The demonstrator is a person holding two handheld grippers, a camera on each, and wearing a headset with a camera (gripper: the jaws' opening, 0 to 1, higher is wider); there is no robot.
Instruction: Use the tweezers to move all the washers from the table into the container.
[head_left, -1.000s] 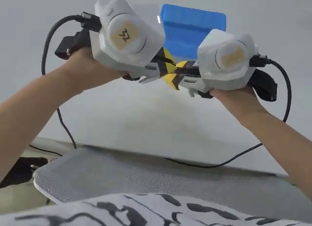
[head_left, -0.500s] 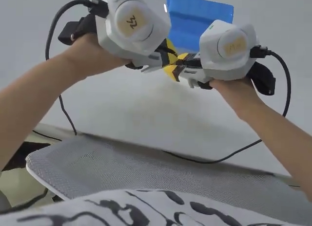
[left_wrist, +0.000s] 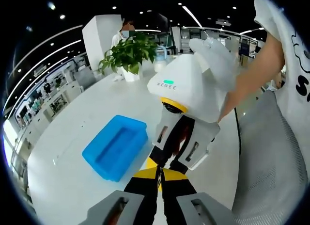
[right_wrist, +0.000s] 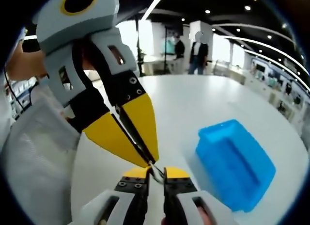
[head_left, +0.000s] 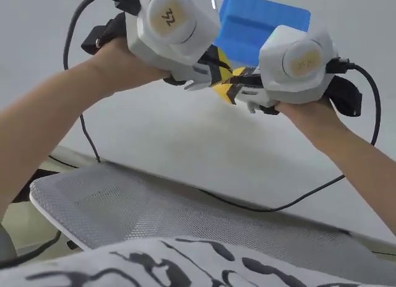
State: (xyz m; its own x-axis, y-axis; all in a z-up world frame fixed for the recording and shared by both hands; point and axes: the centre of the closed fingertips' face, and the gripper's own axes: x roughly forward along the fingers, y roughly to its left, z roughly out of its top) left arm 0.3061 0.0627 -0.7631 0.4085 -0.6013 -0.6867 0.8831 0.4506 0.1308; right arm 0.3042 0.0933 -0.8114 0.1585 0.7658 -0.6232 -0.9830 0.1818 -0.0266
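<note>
White table (head_left: 154, 138), with the blue container (head_left: 266, 27) resting on it just beyond two hand-held grippers that meet tip to tip above it. The left gripper (right_wrist: 149, 161) clamps the thin tweezers (right_wrist: 133, 140), whose tip sits between the right gripper (right_wrist: 156, 174) jaws; whether those press it is unclear. If either grip loosens too soon, the tweezers could twist or fall.

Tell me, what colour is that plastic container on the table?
Bright blue, plain all over; the container shows best in the left gripper view.
</note>
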